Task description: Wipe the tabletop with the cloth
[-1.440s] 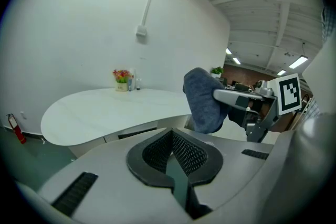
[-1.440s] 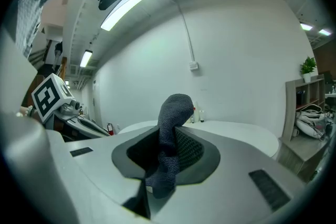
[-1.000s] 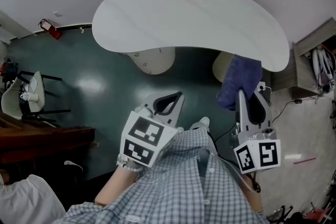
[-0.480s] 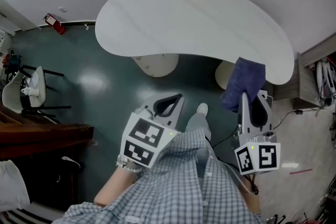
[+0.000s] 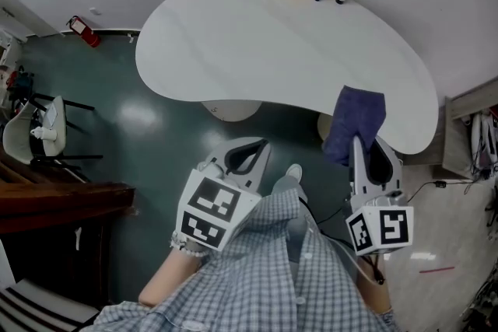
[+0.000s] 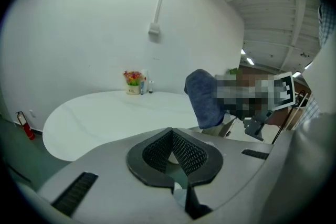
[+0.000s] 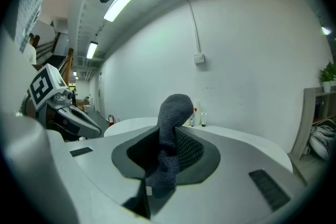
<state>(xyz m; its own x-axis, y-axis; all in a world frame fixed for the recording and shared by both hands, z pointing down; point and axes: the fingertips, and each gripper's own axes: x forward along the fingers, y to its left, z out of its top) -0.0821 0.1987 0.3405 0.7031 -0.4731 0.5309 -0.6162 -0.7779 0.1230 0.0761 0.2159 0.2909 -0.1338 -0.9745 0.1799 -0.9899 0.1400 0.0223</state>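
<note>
Closer now, we hold the cloth clamped in our right tongs above the desk's near right edge; left tongs closed, empty. Next it likely needs lowering, then sweeping.

The person is wearing a pale checked shirt, its fine grid of lines running over a light ground, and a light-coloured shoe is showing beyond its hem. The left tongs and right tongs are showing smooth light-grey shells (a black slotted vent on each flank), with black ribbed pads lining the jaws. Each is carrying a white cube printed with black square markers.
</note>
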